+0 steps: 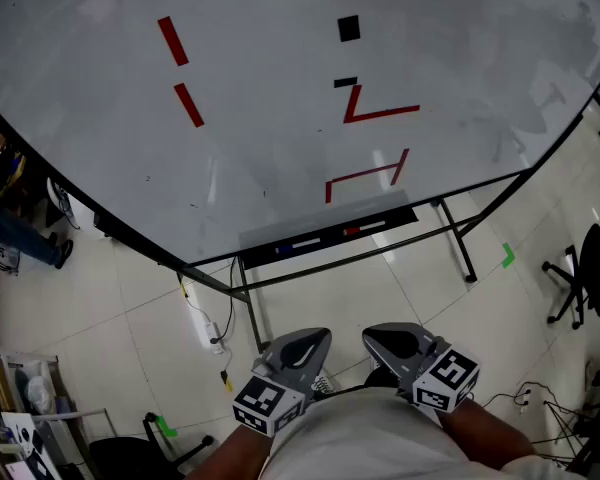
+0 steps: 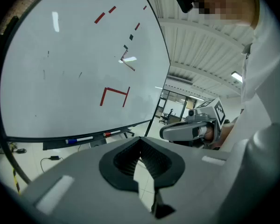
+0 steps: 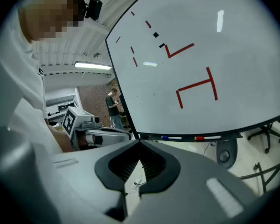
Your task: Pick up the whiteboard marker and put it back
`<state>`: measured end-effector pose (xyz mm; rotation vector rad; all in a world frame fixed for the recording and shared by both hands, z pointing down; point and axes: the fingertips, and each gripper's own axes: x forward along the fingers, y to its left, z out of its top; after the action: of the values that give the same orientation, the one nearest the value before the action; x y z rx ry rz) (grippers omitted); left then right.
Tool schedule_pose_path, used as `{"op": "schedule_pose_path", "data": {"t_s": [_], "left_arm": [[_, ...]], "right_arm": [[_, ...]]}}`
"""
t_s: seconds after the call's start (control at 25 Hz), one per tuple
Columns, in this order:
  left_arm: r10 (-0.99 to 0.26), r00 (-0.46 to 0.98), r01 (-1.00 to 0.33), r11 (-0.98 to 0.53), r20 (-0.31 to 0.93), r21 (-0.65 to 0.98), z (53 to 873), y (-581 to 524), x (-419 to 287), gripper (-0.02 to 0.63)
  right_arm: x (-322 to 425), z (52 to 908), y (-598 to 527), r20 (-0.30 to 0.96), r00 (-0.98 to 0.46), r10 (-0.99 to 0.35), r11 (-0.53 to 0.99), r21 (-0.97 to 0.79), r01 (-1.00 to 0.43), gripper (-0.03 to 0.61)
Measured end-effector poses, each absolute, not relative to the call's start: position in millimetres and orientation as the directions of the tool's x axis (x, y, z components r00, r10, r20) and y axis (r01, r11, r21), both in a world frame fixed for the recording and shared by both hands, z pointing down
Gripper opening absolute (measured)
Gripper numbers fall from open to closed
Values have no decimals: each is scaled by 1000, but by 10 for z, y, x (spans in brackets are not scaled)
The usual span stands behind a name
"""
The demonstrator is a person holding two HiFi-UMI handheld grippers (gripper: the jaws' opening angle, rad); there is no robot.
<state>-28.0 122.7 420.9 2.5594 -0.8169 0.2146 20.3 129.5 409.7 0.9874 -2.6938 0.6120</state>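
Note:
A large whiteboard with red strokes stands ahead of me. Two whiteboard markers lie on its tray: a blue-capped marker and a red-capped marker. My left gripper and right gripper hang side by side close to my body, well short of the tray. Both are shut, with nothing between the jaws. Each gripper shows in the other's view: the right one and the left one.
The board's metal stand legs spread over a tiled floor. A power strip with a cable lies below the board at the left. An office chair stands at the right. A person stands in the background.

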Motion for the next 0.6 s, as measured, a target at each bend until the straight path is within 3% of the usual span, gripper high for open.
{"op": "schedule_pose_path", "data": {"t_s": [0.6], "left_arm": [[-588, 750, -661, -667, 303, 343, 4246, 443, -61, 17]], "right_arm": [[465, 4137, 467, 301, -812, -501, 742, -333, -582, 2]]}}
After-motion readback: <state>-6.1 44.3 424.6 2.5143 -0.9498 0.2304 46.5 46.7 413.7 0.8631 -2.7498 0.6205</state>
